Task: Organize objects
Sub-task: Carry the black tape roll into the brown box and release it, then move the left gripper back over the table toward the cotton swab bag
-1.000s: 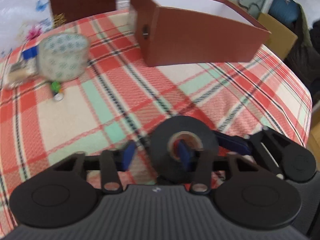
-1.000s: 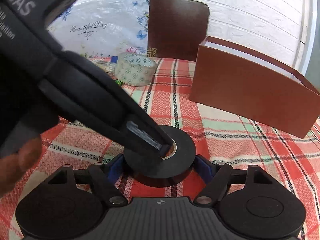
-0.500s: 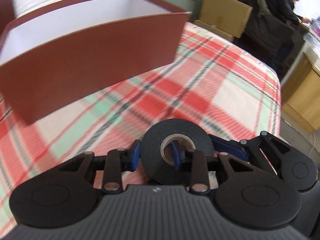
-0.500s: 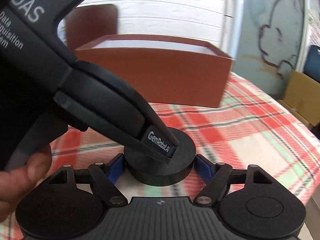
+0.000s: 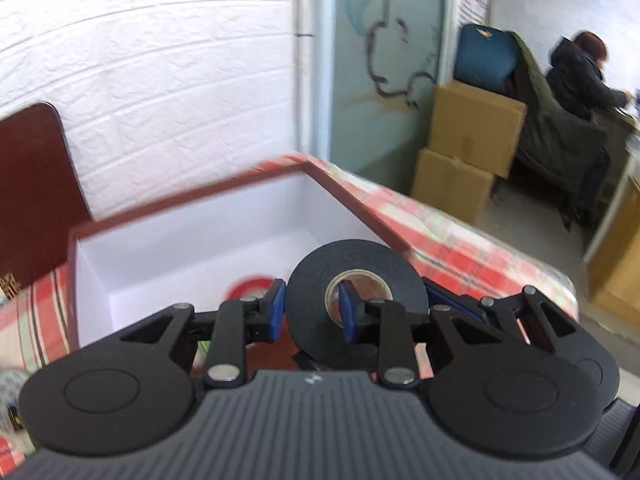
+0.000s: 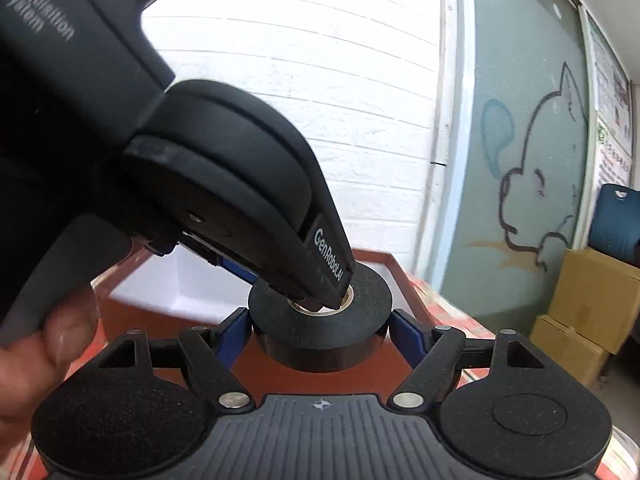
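Note:
A black tape roll hangs in the air over the near part of a brown box with a white inside. My left gripper has one blue pad in the roll's core and the other on its outer side; its jaws are closing on the roll's wall. In the right wrist view my right gripper is shut across the black tape roll, a pad on each side. The left gripper comes down onto it from the upper left, held by a hand. A red ring lies inside the box.
The box stands on a table with a red plaid cloth. A brown chair back rises at the left by the white brick wall. Stacked cardboard boxes and a seated person are far to the right.
Both grippers have lifted the black tape roll off the cloth and carried it up to the brown box. The box's white inside now shows below the roll.

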Available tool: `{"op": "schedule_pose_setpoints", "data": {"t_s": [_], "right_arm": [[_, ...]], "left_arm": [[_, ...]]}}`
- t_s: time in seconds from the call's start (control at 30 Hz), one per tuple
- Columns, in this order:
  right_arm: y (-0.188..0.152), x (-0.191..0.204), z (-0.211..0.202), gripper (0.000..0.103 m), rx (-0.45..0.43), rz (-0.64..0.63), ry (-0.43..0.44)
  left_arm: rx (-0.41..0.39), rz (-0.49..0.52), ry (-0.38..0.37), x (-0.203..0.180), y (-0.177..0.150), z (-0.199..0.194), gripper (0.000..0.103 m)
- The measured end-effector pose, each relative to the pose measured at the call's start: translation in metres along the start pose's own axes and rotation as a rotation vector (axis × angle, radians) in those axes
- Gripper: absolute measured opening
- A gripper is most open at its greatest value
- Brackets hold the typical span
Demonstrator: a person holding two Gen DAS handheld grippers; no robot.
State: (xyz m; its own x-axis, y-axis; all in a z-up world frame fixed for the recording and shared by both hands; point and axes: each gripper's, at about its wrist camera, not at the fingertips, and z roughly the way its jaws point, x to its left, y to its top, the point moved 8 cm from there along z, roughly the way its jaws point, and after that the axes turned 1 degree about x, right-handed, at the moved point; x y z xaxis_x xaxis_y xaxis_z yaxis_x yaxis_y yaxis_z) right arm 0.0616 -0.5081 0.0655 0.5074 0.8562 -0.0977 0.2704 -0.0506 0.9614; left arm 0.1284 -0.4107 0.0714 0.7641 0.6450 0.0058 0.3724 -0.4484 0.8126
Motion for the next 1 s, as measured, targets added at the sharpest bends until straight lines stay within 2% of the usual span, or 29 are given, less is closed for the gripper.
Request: {"op": "schedule_pose_setpoints", "data": {"t_s": [0.17,0.23,0.27,0.3,0.33,0.37,0.4,0.47,0.6,0.67,0.77,0.8,0.87,1.0], "right_arm": [[-0.007,-0.012,0.051,0.073,0.059,0.031,-0.006],[-0.010,-0.016,0.064,0.071,0.052,0.039,-0.027],[-0.010,-0.017,0.069,0.074,0.052,0.025,-0.045],[-0.010,-0.020,0.071,0.078,0.038,0.021,-0.068],[-0.009,-0.023,0.071,0.086,0.039,0.030,-0.072],[-0.009,-0.025,0.070,0.079,0.047,0.035,-0.073],[-0.010,-0.026,0.067,0.078,0.048,0.037,-0.071],[-0.013,-0.026,0.055,0.079,0.034,0.047,-0.082],[-0.017,-0.019,0.017,0.079,-0.021,0.055,-0.114],[-0.023,-0.019,-0.001,0.082,-0.021,0.077,-0.119],[-0.036,-0.013,-0.006,0.082,0.038,0.127,-0.089],[-0.042,-0.012,-0.015,0.082,0.066,0.134,-0.079],[-0.052,-0.007,-0.002,0.082,0.127,0.146,-0.062],[-0.067,-0.004,-0.009,0.082,0.246,0.196,-0.013]], "left_arm": [[0.035,-0.031,0.001,0.012,0.011,0.037,0.030],[0.038,-0.024,0.024,0.015,0.011,0.047,0.031],[0.045,-0.022,0.050,0.016,0.009,0.052,0.037],[0.053,-0.027,0.077,0.020,0.008,0.055,0.039],[0.060,-0.042,0.090,0.024,0.008,0.056,0.040],[0.071,-0.059,0.087,0.028,0.006,0.054,0.041],[0.074,-0.070,0.078,0.029,0.004,0.052,0.041],[0.063,-0.058,0.077,0.027,0.001,0.044,0.047],[0.039,-0.017,0.104,0.013,-0.007,0.023,0.047],[0.026,-0.003,0.111,0.007,-0.011,0.012,0.047],[0.006,0.017,0.114,-0.001,-0.018,-0.004,0.048],[0.009,0.020,0.119,-0.002,-0.022,-0.009,0.049],[0.024,0.022,0.128,-0.003,-0.031,-0.017,0.049],[0.053,0.026,0.145,-0.001,-0.057,-0.030,0.050]]}}
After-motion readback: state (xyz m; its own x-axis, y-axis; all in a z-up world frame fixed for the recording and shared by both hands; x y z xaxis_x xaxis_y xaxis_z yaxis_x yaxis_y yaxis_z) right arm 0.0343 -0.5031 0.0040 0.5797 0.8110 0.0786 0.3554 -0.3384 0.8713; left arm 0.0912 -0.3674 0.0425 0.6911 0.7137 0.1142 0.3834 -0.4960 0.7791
